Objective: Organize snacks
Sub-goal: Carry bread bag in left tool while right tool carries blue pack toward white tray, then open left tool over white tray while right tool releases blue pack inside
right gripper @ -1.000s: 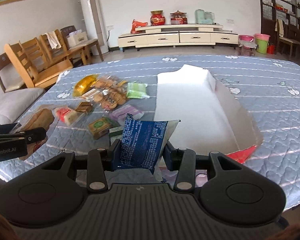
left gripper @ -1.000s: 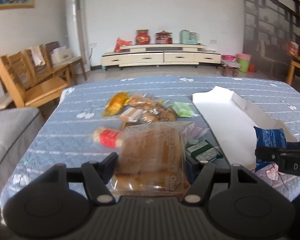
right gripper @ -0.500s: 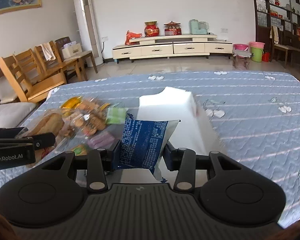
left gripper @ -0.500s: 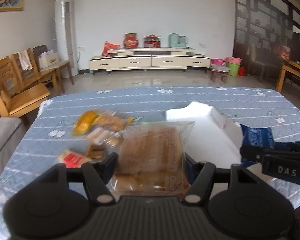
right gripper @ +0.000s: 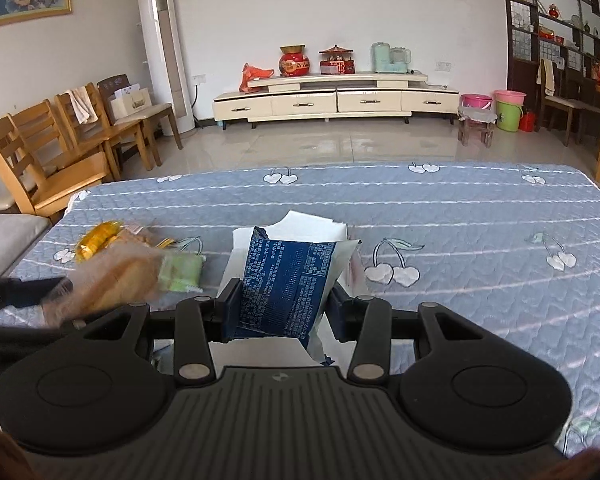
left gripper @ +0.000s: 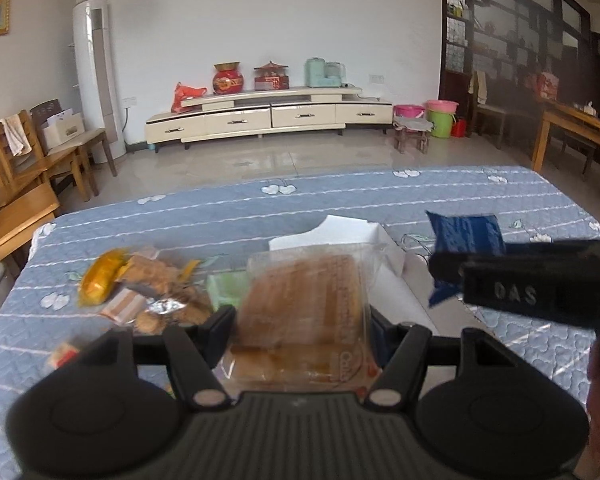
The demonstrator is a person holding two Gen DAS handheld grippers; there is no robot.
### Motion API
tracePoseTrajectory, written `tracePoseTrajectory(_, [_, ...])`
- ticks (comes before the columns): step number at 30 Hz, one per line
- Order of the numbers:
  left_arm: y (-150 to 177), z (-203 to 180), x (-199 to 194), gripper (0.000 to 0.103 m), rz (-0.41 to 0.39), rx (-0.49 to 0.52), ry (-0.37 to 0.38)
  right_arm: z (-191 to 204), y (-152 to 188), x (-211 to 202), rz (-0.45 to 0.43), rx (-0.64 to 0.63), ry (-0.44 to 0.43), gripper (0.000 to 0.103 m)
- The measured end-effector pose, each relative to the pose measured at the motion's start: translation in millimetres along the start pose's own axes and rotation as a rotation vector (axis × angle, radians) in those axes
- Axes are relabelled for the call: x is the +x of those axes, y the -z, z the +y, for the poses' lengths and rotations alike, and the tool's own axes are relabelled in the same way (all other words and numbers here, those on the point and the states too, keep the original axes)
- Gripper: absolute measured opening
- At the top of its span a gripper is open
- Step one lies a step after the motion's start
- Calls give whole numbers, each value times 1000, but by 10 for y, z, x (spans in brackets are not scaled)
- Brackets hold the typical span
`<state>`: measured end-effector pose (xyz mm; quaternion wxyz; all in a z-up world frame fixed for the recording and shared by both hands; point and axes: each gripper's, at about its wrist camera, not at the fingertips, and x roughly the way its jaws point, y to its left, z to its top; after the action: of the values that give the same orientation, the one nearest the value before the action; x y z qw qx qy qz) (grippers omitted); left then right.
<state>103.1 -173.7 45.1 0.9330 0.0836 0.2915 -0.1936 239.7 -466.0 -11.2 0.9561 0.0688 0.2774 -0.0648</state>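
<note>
Left wrist view: left claw [left gripper: 300, 322] is clamped on a clear pack of brown bread [left gripper: 304, 312], fingers pressing both sides, pack lifted off the worktop [left gripper: 228, 216]. Motion blur on the pack. Right claw [left gripper: 446, 270] enters from the right edge of this view, black body marked "DAS", gripping a blue snack bag [left gripper: 466, 234] that sticks up above it.

Behind the bread, a white box [left gripper: 384, 256] lies roughly mid-worktop, only partly visible. Loose pile toward the left edge: yellow wrapper [left gripper: 100, 280], biscuit packs [left gripper: 160, 292], pale green packet [left gripper: 226, 290], a small red-and-white pack [left gripper: 64, 356] nearest the near-left corner, blurred.

Right wrist view: right claw [right gripper: 284, 306] is clenched on the blue snack bag [right gripper: 288, 284], printed text facing the camera, bag upright between the fingers and held in front of the white box [right gripper: 320, 226]. Box contents can't be told from here. Left claw [right gripper: 44, 292] comes in from the left edge with the bread pack [right gripper: 116, 280], heavily blurred, hovering just beside the green packet [right gripper: 180, 272]. Yellow wrapper [right gripper: 98, 238] sits further toward the far-left side of the worktop [right gripper: 460, 216].

Right half of the blue quilted cover with cherry print carries no snacks in either view.
</note>
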Motion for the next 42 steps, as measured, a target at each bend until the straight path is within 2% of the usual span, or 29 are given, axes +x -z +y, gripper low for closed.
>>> tracePoseTrajectory(19, [-69,-159,711,66,96,-26,9,-68,-239,743,123,-41,-55,53])
tracePoseTrajectory(21, [-80,-167,792,62,103,-36,23,-58,-263,830,138,-45,-52,53])
tracePoseTrajectory(23, [-105,-185,867,47,106,-34,30,-63,-265,889,146,-42,-47,53])
tracePoseTrajectory(29, [-165,-231,1122,47,115,-57,91,-58,-302,1093,165,-49,-27,55])
tracePoseTrajectory(30, [-169,-228,1133,48,113,-64,101,-43,-305,1092,161,-51,-25,64])
tracePoseTrajectory(31, [-169,-221,1125,53,110,-69,106,-37,-305,1077,153,-50,-13,95])
tracePoseTrajectory(32, [-167,-209,1102,62,101,-74,109,-33,-294,1029,128,-48,5,103])
tracePoseTrajectory(34, [-161,-160,1049,76,83,-81,97,-39,-275,899,88,-46,19,103])
tracePoseTrajectory(39, [-196,36,887,79,87,-140,58,0,-226,507,46,-26,41,103])
tracePoseTrajectory(41, [-200,96,784,91,86,-149,31,13,-209,341,33,-18,36,103])
tracePoseTrajectory(42, [-198,116,723,93,82,-145,11,19,-200,266,29,-20,45,103])
